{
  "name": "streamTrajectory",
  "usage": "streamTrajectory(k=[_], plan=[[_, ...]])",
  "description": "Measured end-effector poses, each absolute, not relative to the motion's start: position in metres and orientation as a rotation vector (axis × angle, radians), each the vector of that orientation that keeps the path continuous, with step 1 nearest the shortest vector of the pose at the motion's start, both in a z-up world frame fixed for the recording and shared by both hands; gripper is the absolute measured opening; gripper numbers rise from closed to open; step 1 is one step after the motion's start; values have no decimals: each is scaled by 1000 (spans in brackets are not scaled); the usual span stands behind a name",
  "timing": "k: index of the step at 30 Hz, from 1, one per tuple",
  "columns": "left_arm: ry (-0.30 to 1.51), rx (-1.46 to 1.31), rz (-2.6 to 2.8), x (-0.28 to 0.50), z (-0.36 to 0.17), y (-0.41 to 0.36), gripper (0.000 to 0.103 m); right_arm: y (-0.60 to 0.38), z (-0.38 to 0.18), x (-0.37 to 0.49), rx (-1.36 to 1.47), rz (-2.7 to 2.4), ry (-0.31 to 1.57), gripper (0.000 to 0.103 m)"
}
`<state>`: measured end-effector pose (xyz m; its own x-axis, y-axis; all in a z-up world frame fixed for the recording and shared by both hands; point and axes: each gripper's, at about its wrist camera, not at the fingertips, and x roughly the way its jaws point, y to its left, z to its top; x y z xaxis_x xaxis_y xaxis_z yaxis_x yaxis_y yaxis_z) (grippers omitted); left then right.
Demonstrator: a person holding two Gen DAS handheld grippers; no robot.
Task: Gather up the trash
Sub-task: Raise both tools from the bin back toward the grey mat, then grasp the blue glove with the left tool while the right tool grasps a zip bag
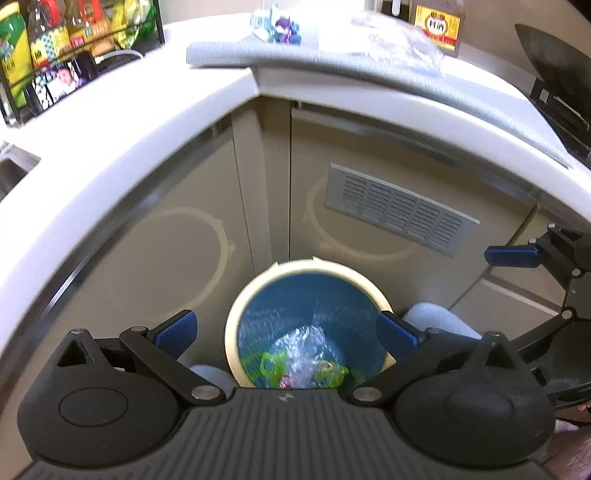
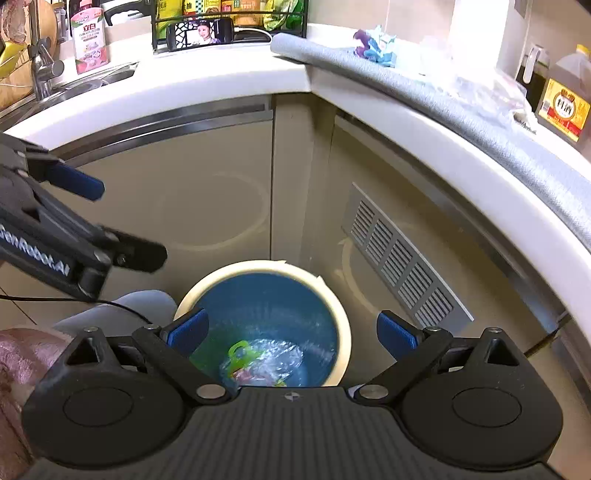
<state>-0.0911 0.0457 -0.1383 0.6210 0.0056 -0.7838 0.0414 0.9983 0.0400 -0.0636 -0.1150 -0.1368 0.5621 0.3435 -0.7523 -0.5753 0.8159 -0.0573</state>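
Both tongs are hanging over a round trash bin (image 1: 236, 325) that is standing on the floor in the inner corner of the kitchen cabinets. The left tongs (image 1: 286, 330) are standing wide apart with nothing between the blue pads, and the right tongs (image 2: 291, 332) are showing the same — spread wide and carrying nothing. The bin has a cream rim and a blue liner, and at its bottom a crumpled clear plastic wrap (image 2: 266, 363) is lying together with a green plastic piece (image 2: 238, 352) and some coloured scraps. Above, on the white bench (image 1: 122, 122), a grey mat (image 2: 424, 92) is covering the edge, and on it more trash is waiting: a crumpled blue and purple wrapper (image 2: 375, 46) and, beside it to the right, a clear plastic bag (image 1: 399, 35) that is looking blurred. A yellow-labelled bottle (image 2: 565, 107) is standing further right on the bench. A vent grille (image 1: 402, 208) is sitting in the cabinet door behind the bin — well apart from both tongs
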Motion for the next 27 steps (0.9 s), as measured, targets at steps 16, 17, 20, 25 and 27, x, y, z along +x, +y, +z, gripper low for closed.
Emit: streamTrajectory(k=[16,17,20,25,27], plan=[[664,-69,1,-46,-41,64,103,-156,-50,-12,-122,427,514,101],[649,-78,9,-42,-36,64,103,-160,-44,-3,-97,396,487,102],[586,-117,26,-27,-18,67,103,-174,-27,32,1,326,445,103],[496,-176,22,6,10,69,103,-199,-23,107,181,245,503,103],[497,-213,7,27,15,70,103,-205,-28,131,213,228,524,103]])
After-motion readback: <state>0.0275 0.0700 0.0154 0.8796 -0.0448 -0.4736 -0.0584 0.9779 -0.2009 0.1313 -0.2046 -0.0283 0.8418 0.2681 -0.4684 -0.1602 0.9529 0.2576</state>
